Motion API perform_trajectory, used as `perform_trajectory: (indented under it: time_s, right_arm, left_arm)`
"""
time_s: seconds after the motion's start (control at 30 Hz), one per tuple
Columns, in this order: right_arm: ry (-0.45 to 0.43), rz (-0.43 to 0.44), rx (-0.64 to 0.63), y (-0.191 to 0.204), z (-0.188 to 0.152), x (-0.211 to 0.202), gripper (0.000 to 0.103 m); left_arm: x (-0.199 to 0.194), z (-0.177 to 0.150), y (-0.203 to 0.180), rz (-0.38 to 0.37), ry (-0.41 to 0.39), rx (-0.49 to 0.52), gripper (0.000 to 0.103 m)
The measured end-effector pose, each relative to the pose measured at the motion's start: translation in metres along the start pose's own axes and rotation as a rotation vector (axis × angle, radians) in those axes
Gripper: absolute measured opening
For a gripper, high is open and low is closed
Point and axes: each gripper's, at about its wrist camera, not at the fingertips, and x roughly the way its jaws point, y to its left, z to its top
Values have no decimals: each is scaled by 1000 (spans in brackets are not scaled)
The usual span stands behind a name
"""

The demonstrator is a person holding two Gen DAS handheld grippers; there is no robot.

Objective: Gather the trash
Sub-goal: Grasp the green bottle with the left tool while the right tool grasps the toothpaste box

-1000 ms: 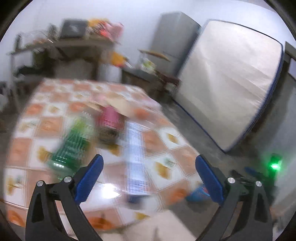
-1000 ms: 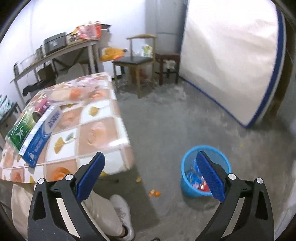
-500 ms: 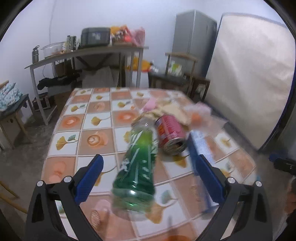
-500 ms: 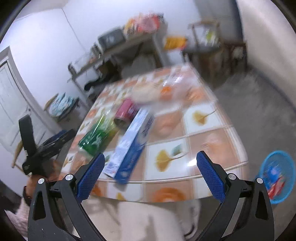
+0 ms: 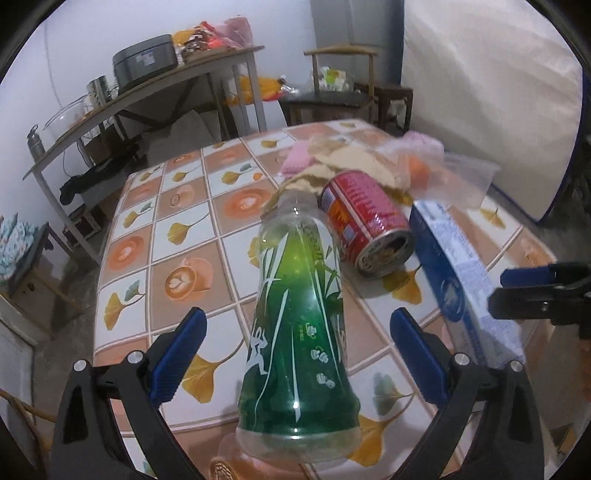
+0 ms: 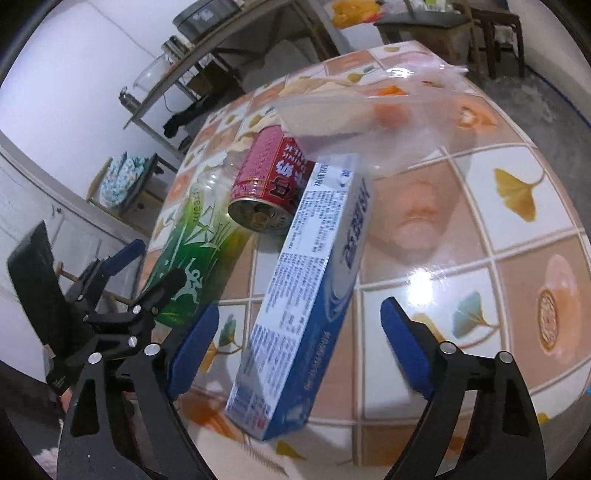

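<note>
A lived-in room of a home: a surface point(image 5: 177, 206) under a tile-and-ginkgo-leaf print cloth, with an empty bottle point(image 5: 299, 314), a red can point(image 5: 365, 221), a blue carton point(image 6: 314, 295) and a clear plastic bag point(image 6: 369, 110) on it. Behind it, a long side table point(image 5: 147, 96) against the white wall holds a grey appliance point(image 5: 144, 62) and snack packets point(image 5: 218, 35). A wooden chair point(image 5: 332, 92) stands on the bare concrete floor point(image 6: 546, 96), near a mattress point(image 5: 487, 96) leaning upright against the wall.
</note>
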Motion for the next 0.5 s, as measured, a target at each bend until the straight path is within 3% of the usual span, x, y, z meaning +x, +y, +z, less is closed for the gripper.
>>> perform_trajectory:
  time_s: [0.13,0.17,0.23,0.33,0.5]
  right_arm:
    - [37,-29,-5,6,1,13,69]
    - [48,-38,-5,7,0,16,61]
    - [67,-39,5,8,-1,21,52]
    - [61,-36,12,5,-4,16,50]
    - [61,-31,22,-2,-10,5,44]
  left_arm:
    - [8,-1,-5,9,30,17,87]
    - [9,-1,-4,12,37,15,85]
    - [12,-3,-3,-2,60,-10,70]
    - [13,-7,0,6,76,-42,58]
    - [5,-14,3,-5,96,-86,57]
